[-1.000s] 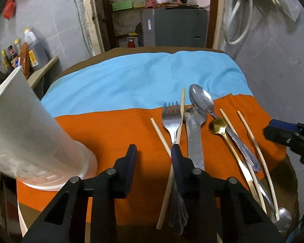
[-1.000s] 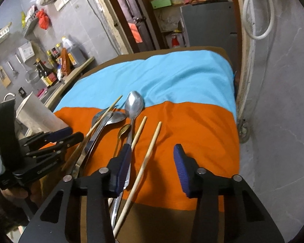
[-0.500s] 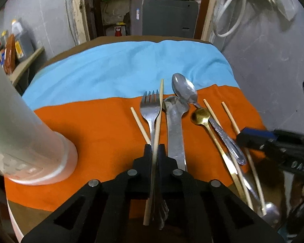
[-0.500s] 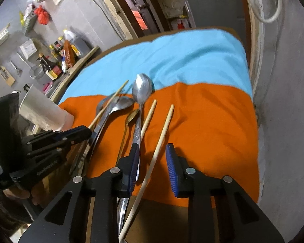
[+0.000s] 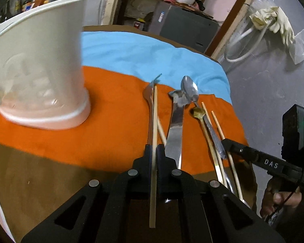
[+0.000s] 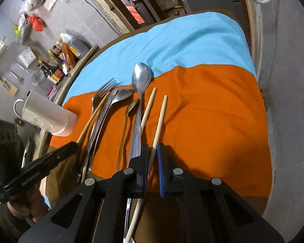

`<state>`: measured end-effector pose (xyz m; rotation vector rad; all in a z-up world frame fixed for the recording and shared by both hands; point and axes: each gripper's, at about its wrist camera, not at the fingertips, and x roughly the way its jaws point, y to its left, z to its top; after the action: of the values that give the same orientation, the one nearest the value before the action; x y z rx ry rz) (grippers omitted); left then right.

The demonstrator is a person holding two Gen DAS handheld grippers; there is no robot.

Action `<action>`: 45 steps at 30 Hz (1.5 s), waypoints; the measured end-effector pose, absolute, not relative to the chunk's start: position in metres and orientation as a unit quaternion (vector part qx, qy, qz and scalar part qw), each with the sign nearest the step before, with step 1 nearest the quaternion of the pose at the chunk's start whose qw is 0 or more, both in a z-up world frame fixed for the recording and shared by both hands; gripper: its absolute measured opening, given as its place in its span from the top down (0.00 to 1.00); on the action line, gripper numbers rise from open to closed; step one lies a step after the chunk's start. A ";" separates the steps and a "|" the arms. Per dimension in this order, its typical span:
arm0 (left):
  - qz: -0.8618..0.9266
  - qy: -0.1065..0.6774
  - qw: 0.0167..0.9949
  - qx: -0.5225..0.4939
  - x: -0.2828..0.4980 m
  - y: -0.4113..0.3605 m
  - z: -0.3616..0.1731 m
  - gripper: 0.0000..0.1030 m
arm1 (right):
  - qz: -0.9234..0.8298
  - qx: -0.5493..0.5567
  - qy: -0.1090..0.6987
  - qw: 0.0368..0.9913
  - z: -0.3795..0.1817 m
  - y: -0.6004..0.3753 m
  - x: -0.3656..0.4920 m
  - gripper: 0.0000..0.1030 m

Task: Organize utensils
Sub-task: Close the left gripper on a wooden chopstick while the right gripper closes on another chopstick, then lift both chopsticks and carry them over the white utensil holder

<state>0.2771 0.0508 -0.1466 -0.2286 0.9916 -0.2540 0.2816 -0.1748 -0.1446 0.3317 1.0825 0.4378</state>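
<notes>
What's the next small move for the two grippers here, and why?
Probably lift both chopsticks clear, then carry them toward the white cup. The left gripper is shut on one chopstick beside the fork; the right gripper is shut on the rightmost chopstick. Neither is in the cup yet.

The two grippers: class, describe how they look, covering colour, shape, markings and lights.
Both are black plastic with angular cut-out frames and silver round pivot pins. The left gripper has black fingers; the right gripper has blue ribbed pads. In the left wrist view, the right one bears white letters "DAS" and a black box with a green light.
</notes>
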 end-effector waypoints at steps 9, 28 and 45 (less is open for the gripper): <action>-0.128 0.511 0.846 -0.082 0.290 0.037 -0.152 0.97 | 0.205 0.144 0.521 0.816 -0.144 -0.172 0.284 0.94; -0.165 0.491 0.846 -0.126 0.265 0.048 -0.141 0.98 | 0.168 0.189 0.527 0.811 -0.131 -0.179 0.263 0.97; -0.203 0.335 0.911 -0.131 0.236 0.111 -0.049 0.98 | 0.213 0.205 0.319 0.900 -0.028 -0.094 0.218 0.97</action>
<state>0.2362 0.1110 -0.0485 -0.2701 0.6897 -0.4185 0.2182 -0.0941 -0.0276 0.4240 0.6600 0.4417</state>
